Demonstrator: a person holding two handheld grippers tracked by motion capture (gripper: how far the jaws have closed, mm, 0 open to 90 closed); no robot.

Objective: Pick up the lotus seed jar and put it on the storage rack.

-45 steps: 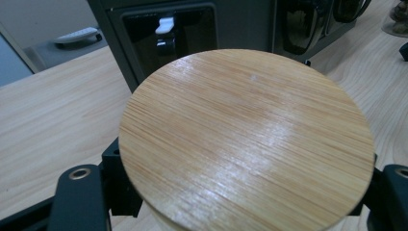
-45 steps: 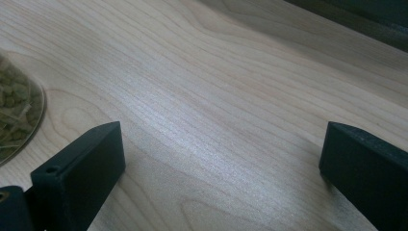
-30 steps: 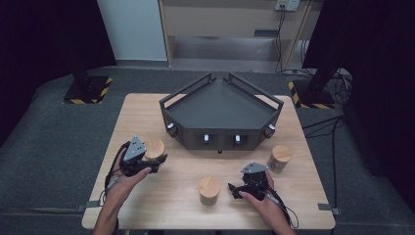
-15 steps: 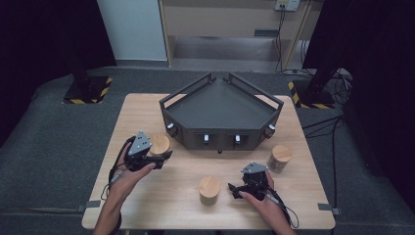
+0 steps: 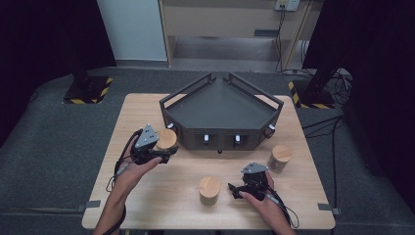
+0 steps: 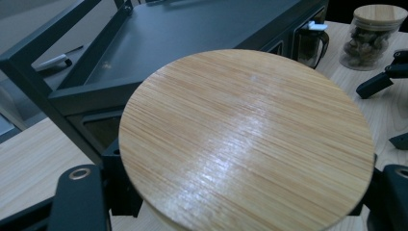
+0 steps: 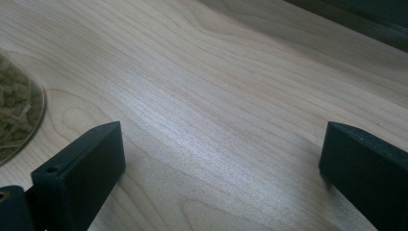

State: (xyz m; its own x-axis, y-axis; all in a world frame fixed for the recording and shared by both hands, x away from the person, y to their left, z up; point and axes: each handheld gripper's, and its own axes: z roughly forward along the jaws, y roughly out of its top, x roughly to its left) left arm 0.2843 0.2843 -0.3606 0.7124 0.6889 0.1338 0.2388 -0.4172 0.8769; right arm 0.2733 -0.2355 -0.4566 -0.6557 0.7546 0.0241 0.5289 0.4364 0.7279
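Writing: we read none on the jar (image 5: pixel 166 139). Left tongs (image 5: pixel 159 149) clamp it upright, bamboo lid up. Right tongs (image 5: pixel 235 190) gape empty on the surface (image 5: pixel 147 205).

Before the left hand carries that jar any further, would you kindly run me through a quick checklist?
1. Left gripper shut on the bamboo-lidded jar: ok, jaws flank it in the left gripper view.
2. Jar lid seated: ok, it looks flat and whole.
3. Path to the dark tray: cannot tell; its front rail stands close ahead of the jar.
4. Right gripper out of the way: ok, resting open on the table, nothing between its jaws.
5. Middle jar and far-right jar clear of the left hand: ok, both stand apart.
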